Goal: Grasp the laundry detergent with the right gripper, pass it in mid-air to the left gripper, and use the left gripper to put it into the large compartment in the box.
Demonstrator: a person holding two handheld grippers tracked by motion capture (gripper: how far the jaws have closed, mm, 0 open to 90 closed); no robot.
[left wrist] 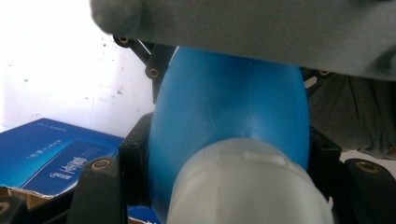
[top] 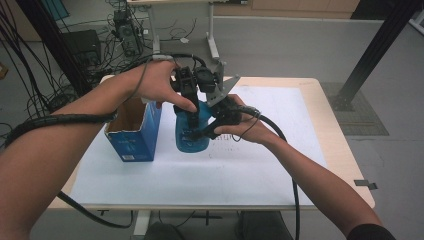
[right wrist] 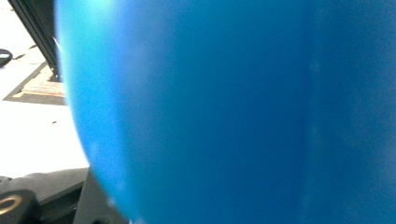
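Observation:
A blue bottle [top: 190,136] stands upright on the white sheet, just right of an open blue carton [top: 134,136]. My left gripper [top: 192,107] comes down from above and is shut on the bottle's upper part. In the left gripper view the blue bottle [left wrist: 224,107] and its white cap [left wrist: 247,186] sit between the black jaws. My right gripper [top: 206,131] reaches in from the right and is shut on the bottle's body. The blue bottle [right wrist: 233,112] presses close against the right gripper view, with one black finger [right wrist: 42,196] at the bottom left.
The blue carton [left wrist: 51,154] stands close on the bottle's left with its top flaps open. A white sheet [top: 260,160] covers most of the wooden table [top: 334,150]. A grey gripper plate [top: 223,88] hangs over the bottle's far side. Cables and equipment lie on the floor behind.

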